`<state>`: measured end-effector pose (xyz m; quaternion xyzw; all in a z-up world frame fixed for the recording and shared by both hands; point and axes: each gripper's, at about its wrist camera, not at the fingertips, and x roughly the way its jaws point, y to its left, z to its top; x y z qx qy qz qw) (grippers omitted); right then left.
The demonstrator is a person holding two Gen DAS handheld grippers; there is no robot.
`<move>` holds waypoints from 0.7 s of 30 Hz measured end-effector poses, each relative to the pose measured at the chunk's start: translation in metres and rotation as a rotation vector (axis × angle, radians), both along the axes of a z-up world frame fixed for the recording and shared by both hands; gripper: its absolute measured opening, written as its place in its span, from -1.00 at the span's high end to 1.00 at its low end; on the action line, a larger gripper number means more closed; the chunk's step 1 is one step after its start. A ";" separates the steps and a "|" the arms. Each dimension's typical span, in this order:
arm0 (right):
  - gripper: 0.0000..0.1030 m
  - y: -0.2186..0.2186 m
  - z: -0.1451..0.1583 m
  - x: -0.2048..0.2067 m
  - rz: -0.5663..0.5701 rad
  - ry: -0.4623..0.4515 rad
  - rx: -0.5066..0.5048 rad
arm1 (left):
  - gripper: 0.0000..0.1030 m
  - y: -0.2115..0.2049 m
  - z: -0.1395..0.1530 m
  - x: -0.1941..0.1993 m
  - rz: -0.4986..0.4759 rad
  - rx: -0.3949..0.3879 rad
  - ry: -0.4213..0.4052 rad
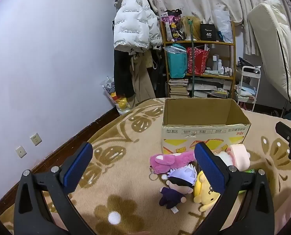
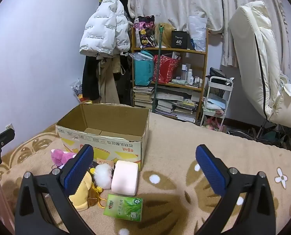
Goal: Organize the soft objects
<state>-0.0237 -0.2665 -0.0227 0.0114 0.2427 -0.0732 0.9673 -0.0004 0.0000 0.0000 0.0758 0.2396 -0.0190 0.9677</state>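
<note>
Both grippers, the left gripper (image 1: 143, 168) and the right gripper (image 2: 144, 169), are hovering released and holding nothing. The soft toys (image 1: 176, 184) are lying at lower centre, just before the open cardboard box (image 1: 202, 135), probably waiting to go inside.

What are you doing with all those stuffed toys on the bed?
A person holds two grippers, the left gripper and right gripper, both open and holding nothing. The pink plush, purple-haired doll, yellow plush, pink foam roll and green tissue pack lie before the cardboard box, which looks empty.
</note>
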 end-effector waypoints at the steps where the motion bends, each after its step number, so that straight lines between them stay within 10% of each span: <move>1: -1.00 0.000 0.000 0.000 -0.001 0.000 -0.002 | -0.99 0.000 0.000 0.000 0.001 0.002 0.002; 21: -1.00 -0.001 0.000 0.001 -0.001 0.004 0.008 | -0.99 0.000 -0.001 -0.007 -0.001 -0.004 0.003</move>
